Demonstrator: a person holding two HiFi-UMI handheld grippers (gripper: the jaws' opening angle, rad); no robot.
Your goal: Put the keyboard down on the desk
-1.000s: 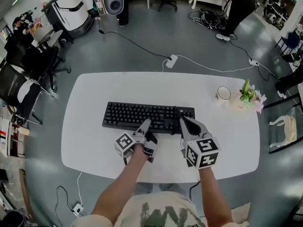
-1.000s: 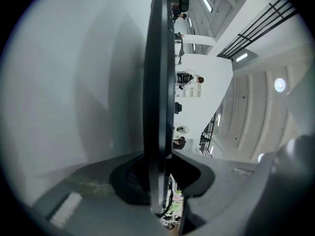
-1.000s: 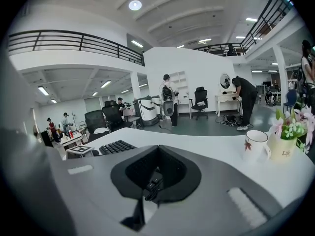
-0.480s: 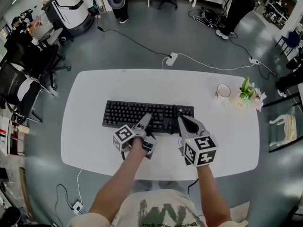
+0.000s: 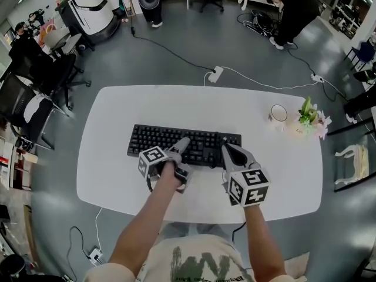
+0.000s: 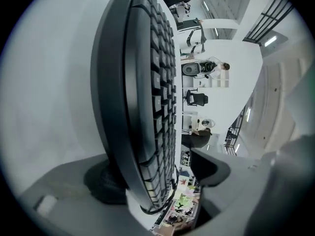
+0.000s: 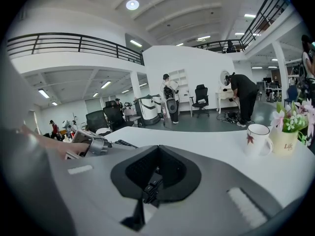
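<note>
The black keyboard (image 5: 170,141) lies flat on the white desk (image 5: 111,175), in the middle. My left gripper (image 5: 183,147) is at the keyboard's front edge, near its middle. In the left gripper view the keyboard (image 6: 147,77) stands edge-on between the jaws of the left gripper (image 6: 157,177), which are opening. One pad (image 6: 106,183) rests by its underside and the other (image 6: 212,165) stands off the keys. My right gripper (image 5: 225,151) holds the front edge further right. In its own view, the right gripper (image 7: 152,183) has its jaws closed on the thin dark edge.
A white mug (image 5: 277,116) and a small flower pot (image 5: 309,122) stand at the desk's far right. Office chairs (image 5: 35,93) crowd the left side. A power strip (image 5: 215,74) with cables lies on the floor beyond the desk, and a person (image 5: 296,7) stands further off.
The left gripper's jaws have spread apart around the keyboard's front edge and its cube has shifted slightly forward. The keyboard and right gripper have stayed put.
</note>
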